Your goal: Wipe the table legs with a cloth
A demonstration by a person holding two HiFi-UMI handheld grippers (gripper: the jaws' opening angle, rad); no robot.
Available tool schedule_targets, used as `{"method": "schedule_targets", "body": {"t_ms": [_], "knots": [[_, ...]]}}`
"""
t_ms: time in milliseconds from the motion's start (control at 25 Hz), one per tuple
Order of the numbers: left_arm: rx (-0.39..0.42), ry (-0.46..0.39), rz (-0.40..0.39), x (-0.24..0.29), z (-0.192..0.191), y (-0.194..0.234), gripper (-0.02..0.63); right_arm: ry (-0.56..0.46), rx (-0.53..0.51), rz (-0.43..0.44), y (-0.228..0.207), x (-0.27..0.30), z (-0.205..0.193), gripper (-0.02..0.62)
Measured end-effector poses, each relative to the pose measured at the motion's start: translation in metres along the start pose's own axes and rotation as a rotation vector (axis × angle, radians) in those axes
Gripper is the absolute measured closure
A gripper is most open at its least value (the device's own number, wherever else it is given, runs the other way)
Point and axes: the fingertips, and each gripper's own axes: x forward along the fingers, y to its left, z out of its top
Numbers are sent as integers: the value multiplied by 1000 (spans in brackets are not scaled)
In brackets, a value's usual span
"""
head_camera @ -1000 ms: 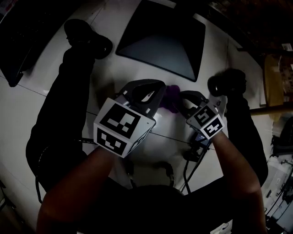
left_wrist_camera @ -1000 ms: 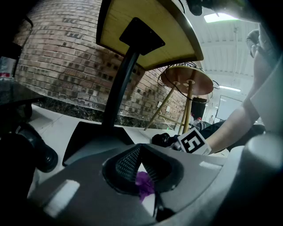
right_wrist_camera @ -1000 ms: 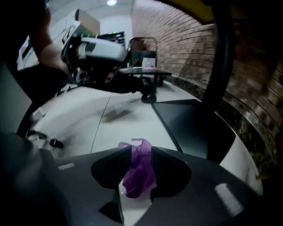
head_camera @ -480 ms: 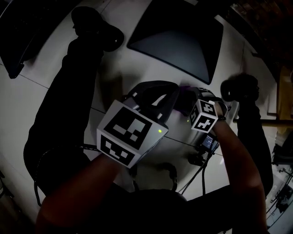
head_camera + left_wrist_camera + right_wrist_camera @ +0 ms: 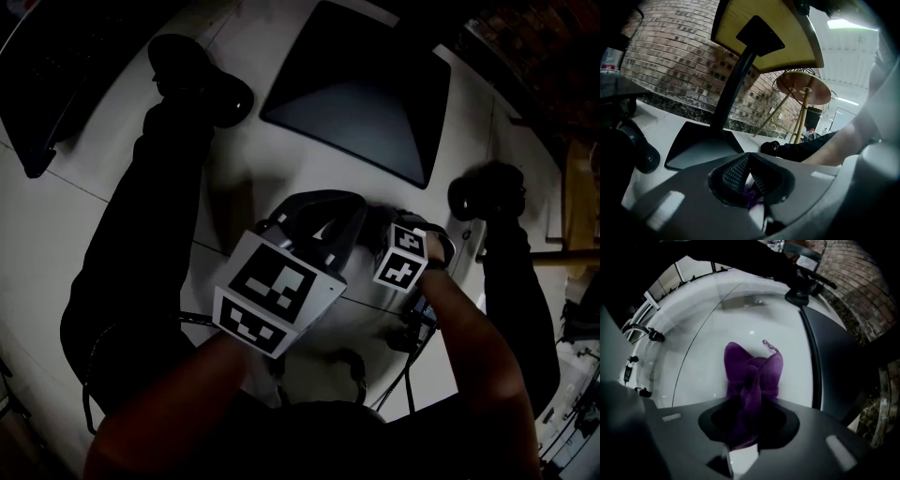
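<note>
A purple cloth point(image 5: 752, 376) hangs bunched over the white floor. The jaws of my right gripper point(image 5: 750, 413) are closing on it, and its lower folds are squeezed between the pads. My left gripper point(image 5: 746, 165) is shut, with a scrap of the purple cloth point(image 5: 751, 197) pinched at the root of its jaws. In the head view the left gripper point(image 5: 342, 211) and right gripper point(image 5: 394, 223) meet tip to tip, hiding the cloth. Just beyond them are the table's black base plate point(image 5: 361, 94) and black leg point(image 5: 733, 84), under a wooden top point(image 5: 764, 33).
The person's shoes point(image 5: 202, 80) point(image 5: 487, 192) stand on either side of the base plate. Cables point(image 5: 412, 337) lie on the floor near the right hand. A round wooden table point(image 5: 806, 89) and a brick wall point(image 5: 670, 61) are behind. A dark object point(image 5: 37, 94) is at far left.
My right gripper has moved left, up against the left gripper's tips. The purple cloth, visible between them a second ago, is now hidden in the head view.
</note>
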Motion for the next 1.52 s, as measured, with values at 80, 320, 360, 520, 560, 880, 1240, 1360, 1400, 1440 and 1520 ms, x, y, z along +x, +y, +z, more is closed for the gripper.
{"method": "schedule_targets", "body": {"t_ms": [80,320,360,520,560,880,1240,1360,1400,1440,1520], "knots": [[3,0,-8,0,3,-4,591,-47,74,-18,3,-10,1,491],[22,19,0,1,-2,-7,591,-309,351,-148,-21,-67,20,491],[20,21,1,1,-3,-7,591,-355,393,-181,-30,-77,22,491],[8,26,-6,2,-7,-9,591,-437,505,-270,-55,-93,23,491],[6,26,-8,2,-8,-9,591,-440,528,-290,-60,-93,20,491],[-35,22,-11,0,-6,-4,591,-404,871,-455,-126,-87,-52,491],[-54,17,1,-1,-8,6,591,-297,1005,-479,-154,-49,-86,489],[-64,14,-1,-3,-9,7,591,-264,986,-514,-155,-47,-86,488],[-68,14,-1,-4,-10,7,591,-252,956,-522,-156,-46,-83,488],[-71,14,-1,-5,-10,8,591,-248,915,-525,-157,-46,-77,488],[-66,8,-2,-7,-8,8,591,-258,822,-520,-160,-44,-59,488]]}}
